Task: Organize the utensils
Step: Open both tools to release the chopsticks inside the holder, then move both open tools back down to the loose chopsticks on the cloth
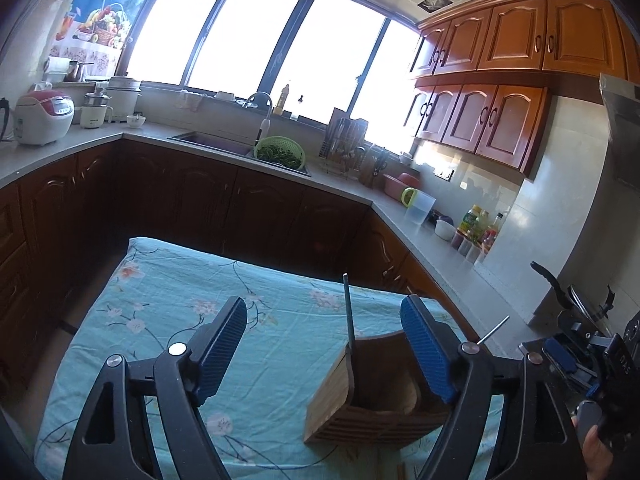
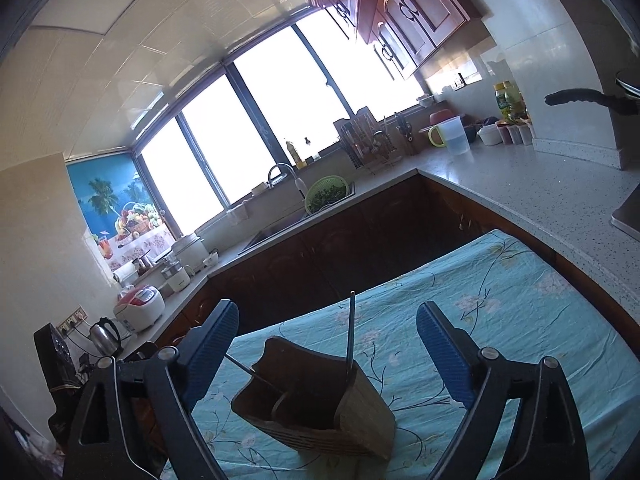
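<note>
A brown wooden utensil holder (image 1: 376, 400) stands on the table with the teal floral cloth (image 1: 168, 304). A dark thin utensil handle (image 1: 349, 312) sticks up from it, and a second thin metal handle (image 1: 494, 330) leans out to the right. My left gripper (image 1: 324, 352) is open and empty, just above and left of the holder. In the right wrist view the holder (image 2: 316, 404) sits between my fingers, with the upright handle (image 2: 351, 332) and the leaning handle (image 2: 250, 372). My right gripper (image 2: 328, 352) is open and empty above it; it also shows in the left wrist view (image 1: 564, 360).
An L-shaped kitchen counter (image 1: 440, 240) runs behind the table, with a sink (image 1: 212, 140), a green colander (image 1: 280, 152), a knife rack (image 1: 344, 140), a jug (image 1: 418, 208), bottles (image 1: 476, 224) and rice cookers (image 1: 42, 118). A kettle (image 2: 105, 336) stands at the left.
</note>
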A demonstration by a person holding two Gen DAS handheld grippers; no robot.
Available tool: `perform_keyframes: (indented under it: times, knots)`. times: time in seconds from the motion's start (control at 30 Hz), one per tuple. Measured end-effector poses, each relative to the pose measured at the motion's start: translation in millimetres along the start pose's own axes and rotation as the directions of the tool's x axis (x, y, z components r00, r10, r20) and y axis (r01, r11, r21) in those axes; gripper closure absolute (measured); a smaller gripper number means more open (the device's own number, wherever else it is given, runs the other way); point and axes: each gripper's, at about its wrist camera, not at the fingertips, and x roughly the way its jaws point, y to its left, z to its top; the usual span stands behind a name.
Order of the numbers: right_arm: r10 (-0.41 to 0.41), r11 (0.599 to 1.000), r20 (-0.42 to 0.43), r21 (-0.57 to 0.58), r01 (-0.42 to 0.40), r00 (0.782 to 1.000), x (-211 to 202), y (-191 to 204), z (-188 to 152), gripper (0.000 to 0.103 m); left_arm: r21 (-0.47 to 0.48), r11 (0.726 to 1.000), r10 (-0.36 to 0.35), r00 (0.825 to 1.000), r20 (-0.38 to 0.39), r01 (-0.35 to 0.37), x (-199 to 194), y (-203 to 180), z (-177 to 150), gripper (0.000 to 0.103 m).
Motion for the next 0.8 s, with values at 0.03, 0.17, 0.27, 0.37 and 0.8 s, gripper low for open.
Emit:
perform_keyframes:
  times: [0.03,0.17,0.27,0.37,0.8]
  knots:
    - [0.002,1.0,0.0,0.002,-0.002,1.0,-5,0,-1,0.01,0.002,1.0,0.005,1.0,0.0,-0.005,-9,2,-4,0.023]
    - [0.002,1.0,-0.008,0.004,-0.002,1.0,-28,-1,-14,0.009,0.001,1.0,0.022,1.0,-0.022,-0.022,-38,6,-21,0.022]
    - [-0.002,1.0,-0.02,-0.002,0.002,1.0,-44,-1,-28,0.009,-0.009,1.0,0.024,0.999,-0.047,-0.024,-55,10,-31,0.022]
    - [-0.019,1.0,-0.046,-0.009,0.018,0.999,-58,-3,-44,0.009,-0.004,0.999,0.042,0.997,-0.071,-0.042,-73,13,-45,0.022]
    - [-0.131,0.991,-0.201,-0.015,0.131,0.971,-84,-24,-118,0.009,-0.044,0.995,0.076,0.972,-0.223,-0.088,-99,27,-84,0.022]
